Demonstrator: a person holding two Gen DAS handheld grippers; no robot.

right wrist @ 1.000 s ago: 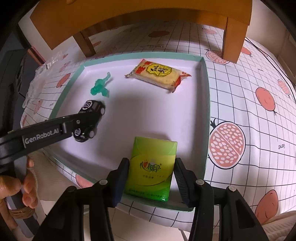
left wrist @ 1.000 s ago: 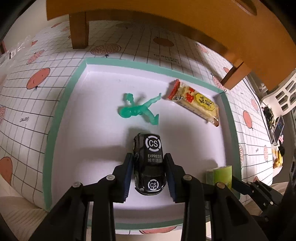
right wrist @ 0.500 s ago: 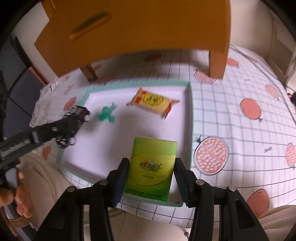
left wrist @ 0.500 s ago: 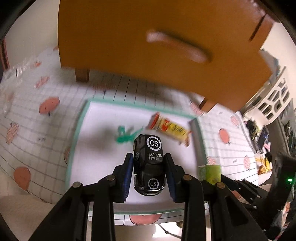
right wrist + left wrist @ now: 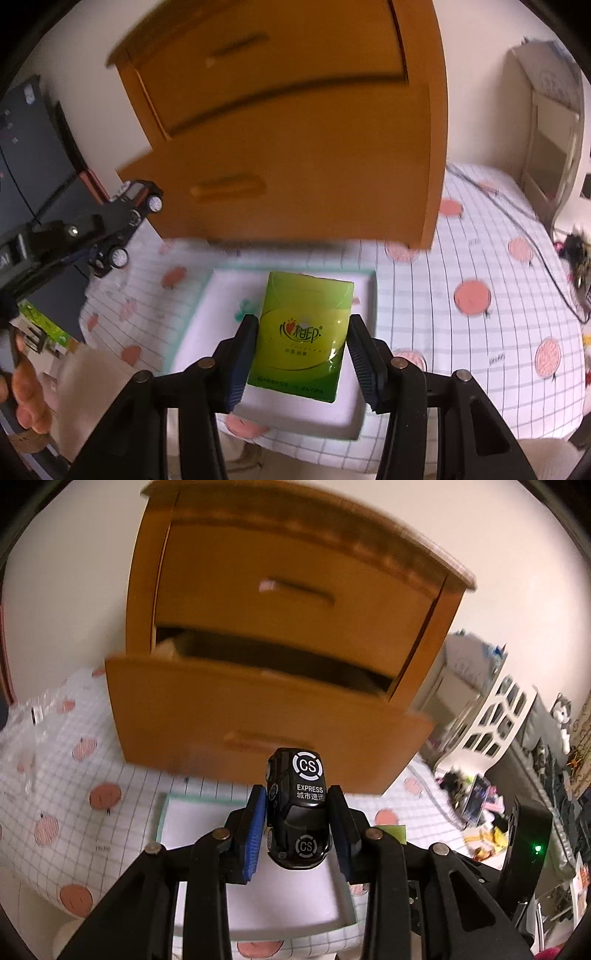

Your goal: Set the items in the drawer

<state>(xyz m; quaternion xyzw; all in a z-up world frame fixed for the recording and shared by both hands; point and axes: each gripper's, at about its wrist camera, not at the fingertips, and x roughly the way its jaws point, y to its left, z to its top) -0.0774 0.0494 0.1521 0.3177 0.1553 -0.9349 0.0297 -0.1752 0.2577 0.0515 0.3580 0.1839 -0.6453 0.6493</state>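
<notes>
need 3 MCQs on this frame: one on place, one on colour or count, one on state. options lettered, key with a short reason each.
1. Where is the black toy car?
A. Lying in the tray
B. Between the left gripper's fingers
C. Inside the drawer

2. What colour is the tissue pack in the right gripper?
A. Green
B. Red
C. White

3. What state is the cabinet's lower drawer in?
A. Removed
B. Fully shut
C. Pulled out

Key: 1 B, the pads clamp the car's sides above the white tray. 2 A, its yellow-green wrapper fills the space between the fingers. 3 C, its front stands forward of the cabinet with a dark gap behind it.
</notes>
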